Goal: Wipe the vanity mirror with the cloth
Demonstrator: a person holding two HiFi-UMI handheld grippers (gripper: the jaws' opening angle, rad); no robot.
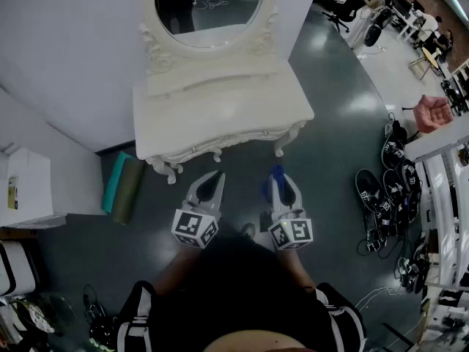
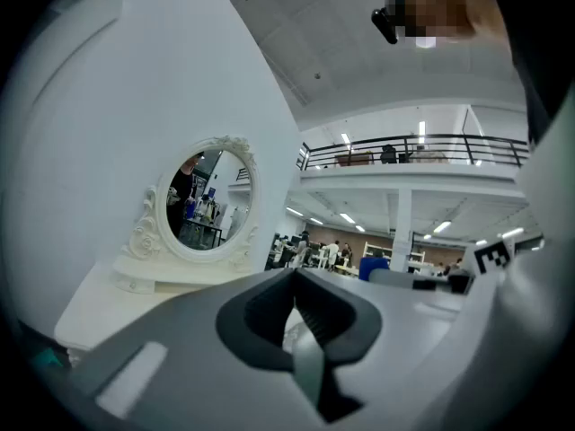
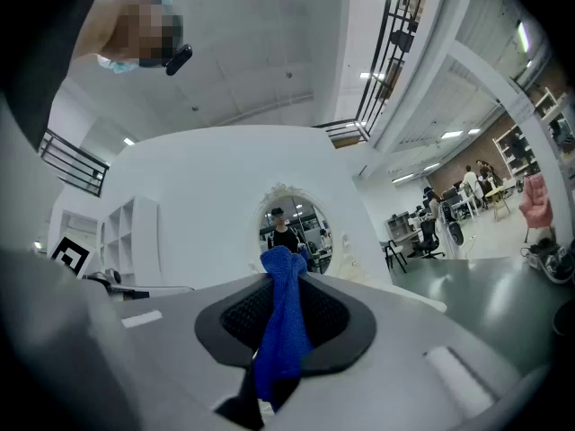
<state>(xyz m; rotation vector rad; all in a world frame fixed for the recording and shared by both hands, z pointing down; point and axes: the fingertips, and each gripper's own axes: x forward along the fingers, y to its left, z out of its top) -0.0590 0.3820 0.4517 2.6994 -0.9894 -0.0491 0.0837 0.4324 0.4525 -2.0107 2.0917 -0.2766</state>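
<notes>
Right gripper (image 3: 284, 272) was clamped on the cloth (image 3: 282, 326). A strip of it was pinched between the dark ribbed pads (image 3: 325, 314), with a tuft poking out past the tips and the rest trailing back toward the handle. Left gripper (image 2: 295, 296) was closed too, tips meeting, nothing between them that I could see. In the head view both grippers hung side by side in front of the dressing table (image 1: 220, 105), short of its front edge and not touching it. The cloth showed there as a blue tuft at the right tips.

Step, as I judged it: approach with cloth in hand, wiping not begun. The mirror (image 1: 209, 6) stood at the back of the dressing table, against the wall (image 1: 58, 42), well apart from the cloth. The next move would call for carrying the right gripper up over the table top to the glass and laying the free tuft flat on it. Light pressure only, since little cloth stuck out and the hard jaw tips could knock the glass.

Materials:
- Cloth: blue, knitted-looking, soft, bunched into a rope.
- Mirror: oval, reflective glass, cream-white frame (image 1: 156, 50) with carved scrolls at its sides.
- Dressing table: same cream-white, smooth top, wavy front edge, curved carved legs.
- Floor (image 1: 344, 108): dark grey and shiny around the dressing table.
- Two rolled mats (image 1: 121, 185): teal and olive, on the floor just beside the dressing table's left legs.
</notes>
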